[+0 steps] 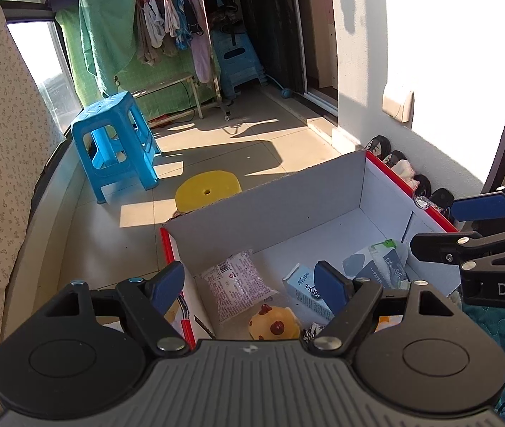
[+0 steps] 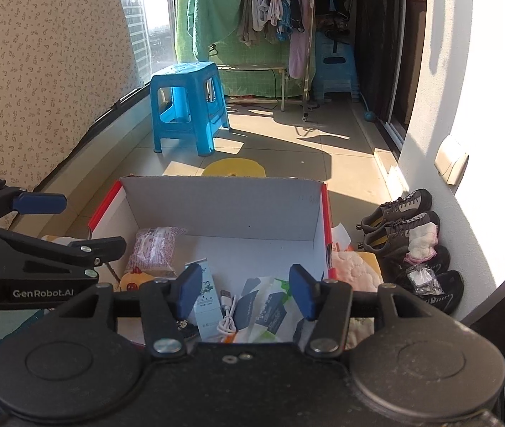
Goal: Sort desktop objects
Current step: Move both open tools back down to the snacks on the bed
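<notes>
Both grippers hang over an open box [image 2: 224,210] with white walls and red edges, standing on the floor. The left gripper [image 1: 250,283] has its fingers wide with nothing between them; the right gripper [image 2: 243,293] likewise stands open and empty. In the box lie a pink snack bag [image 1: 236,283], a yellow toy [image 1: 274,323], a small carton [image 2: 204,299], a white cable [image 2: 227,318] and a tissue pack [image 2: 270,306]. A blue stool [image 2: 188,103] and a yellow lid [image 2: 234,168] sit beyond the box; shoes [image 2: 400,220] line the wall
</notes>
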